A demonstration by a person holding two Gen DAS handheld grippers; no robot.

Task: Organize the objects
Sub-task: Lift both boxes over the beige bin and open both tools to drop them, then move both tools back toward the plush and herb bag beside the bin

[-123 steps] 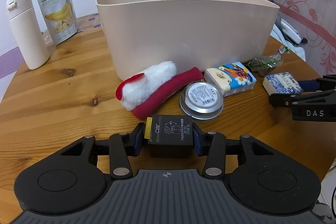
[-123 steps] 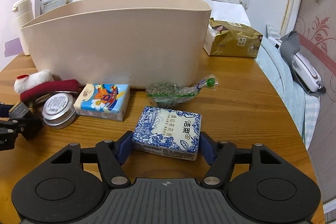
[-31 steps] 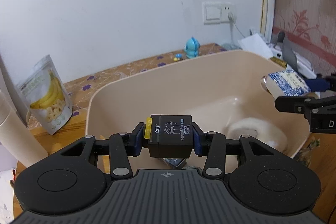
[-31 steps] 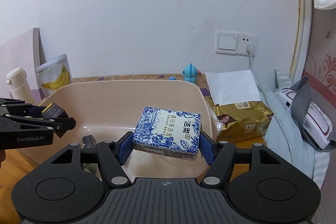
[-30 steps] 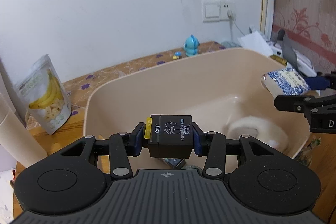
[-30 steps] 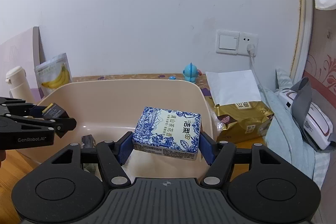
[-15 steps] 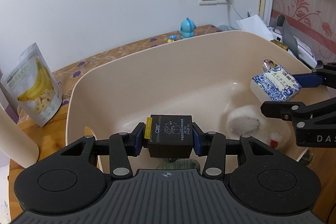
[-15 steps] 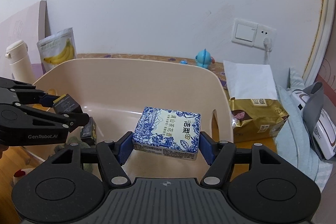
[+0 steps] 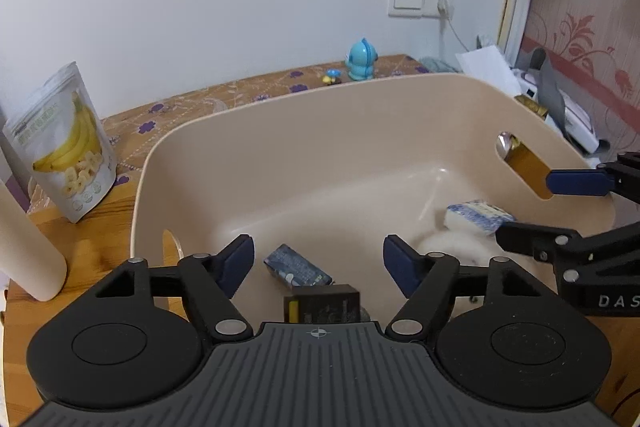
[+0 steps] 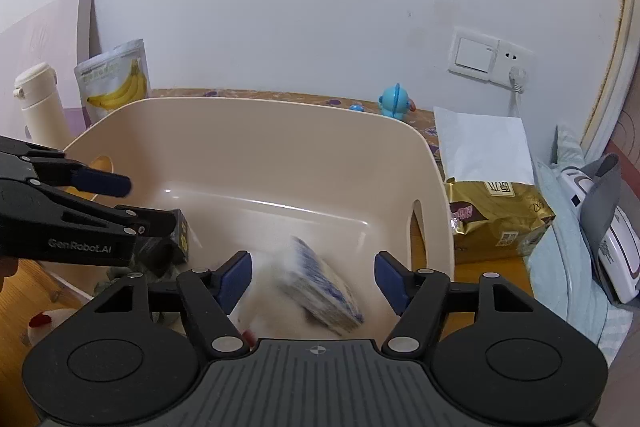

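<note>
Both grippers hover over the beige tub, also in the right wrist view. My left gripper is open; the black box is free below it inside the tub, also seen in the right wrist view. My right gripper is open; the blue-and-white tissue pack is blurred and tilted below it, and lies on a white plush thing in the left wrist view. A small dark blue packet lies on the tub floor.
A banana snack pouch and a cream bottle stand left of the tub. A blue toy figure stands behind it. A gold pack and a white device on blue cloth lie to the right.
Both grippers have opened. The black box has left the left gripper and the tissue pack has left the right gripper; both are down in the tub.
</note>
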